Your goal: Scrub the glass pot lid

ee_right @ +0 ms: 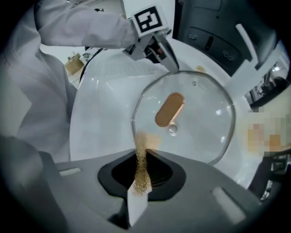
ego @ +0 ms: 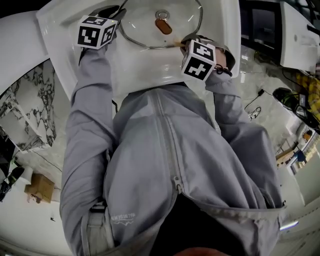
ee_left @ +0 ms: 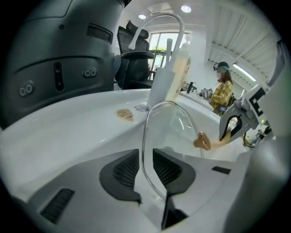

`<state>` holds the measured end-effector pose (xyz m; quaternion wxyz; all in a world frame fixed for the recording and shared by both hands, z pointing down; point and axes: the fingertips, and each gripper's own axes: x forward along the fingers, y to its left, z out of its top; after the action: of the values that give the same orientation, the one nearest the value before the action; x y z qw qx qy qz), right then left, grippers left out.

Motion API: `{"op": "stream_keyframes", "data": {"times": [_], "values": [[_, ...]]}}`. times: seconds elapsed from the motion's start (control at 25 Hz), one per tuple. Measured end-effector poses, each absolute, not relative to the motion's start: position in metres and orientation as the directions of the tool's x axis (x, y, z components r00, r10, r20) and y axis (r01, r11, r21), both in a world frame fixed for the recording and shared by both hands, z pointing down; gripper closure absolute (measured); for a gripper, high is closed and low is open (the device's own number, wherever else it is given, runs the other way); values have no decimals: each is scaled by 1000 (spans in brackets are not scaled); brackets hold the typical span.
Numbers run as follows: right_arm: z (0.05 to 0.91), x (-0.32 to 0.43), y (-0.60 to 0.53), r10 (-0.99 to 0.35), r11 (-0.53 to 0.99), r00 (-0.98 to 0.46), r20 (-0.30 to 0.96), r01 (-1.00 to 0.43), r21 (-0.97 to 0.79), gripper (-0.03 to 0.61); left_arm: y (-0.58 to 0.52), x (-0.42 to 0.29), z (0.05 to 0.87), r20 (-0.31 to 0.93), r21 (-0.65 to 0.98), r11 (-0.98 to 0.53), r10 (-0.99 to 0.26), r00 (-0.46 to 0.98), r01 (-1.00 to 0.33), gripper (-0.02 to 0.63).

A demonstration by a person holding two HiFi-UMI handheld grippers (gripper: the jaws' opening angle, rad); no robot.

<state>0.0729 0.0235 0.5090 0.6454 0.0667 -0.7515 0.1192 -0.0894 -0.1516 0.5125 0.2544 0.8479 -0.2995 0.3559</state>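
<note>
Looks like a kitchen corner set up inside a big work room, not a home. Shows a white sink [ee_left: 68,136] with a tall bent tap [ee_left: 160,17] and a soap bottle [ee_left: 180,68] beside it, and a glass pot lid [ee_right: 204,123] over the sink, as in any kitchen. Yet has a black office chair [ee_left: 134,54] right behind the sink, a big window [ee_left: 159,43], and round lights [ee_left: 185,8] in a high ceiling. Shows a person [ee_left: 221,91] standing at a far counter. Has a shiny pale floor [ego: 270,80] with loose cables [ego: 252,111] and a cardboard box [ego: 40,187] lying about.
</note>
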Motion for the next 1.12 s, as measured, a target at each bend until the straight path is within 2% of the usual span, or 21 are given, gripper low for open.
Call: {"op": "stream_keyframes", "data": {"times": [0.08,0.16,0.44,0.56,0.8,0.96,1.12], "values": [[497,85,7,-6,956,-168,986,-291,-43,543,-150,-91,506,769,155,-679,-373,519,-718,517],[485,94,-12,-75,949,-179,981,-314,15,543,-142,-82,493,766,98,-701,-400,503,-707,466],[456,102,-88,-332,912,-202,922,-317,259,543,-85,9,465,753,-93,-881,-367,546,-464,368],[453,96,-121,-447,880,-186,875,-268,393,543,-67,38,477,779,-121,-895,-354,518,-430,330],[463,72,-155,-534,845,-199,822,-155,512,543,-61,58,499,797,-252,-868,-437,416,-429,322],[471,63,-165,-552,832,-206,808,-70,551,543,-62,56,499,795,-231,-879,-418,439,-418,322],[479,59,-172,-556,820,-211,804,16,572,543,-61,53,499,802,-224,-918,-365,472,-329,330]]}}
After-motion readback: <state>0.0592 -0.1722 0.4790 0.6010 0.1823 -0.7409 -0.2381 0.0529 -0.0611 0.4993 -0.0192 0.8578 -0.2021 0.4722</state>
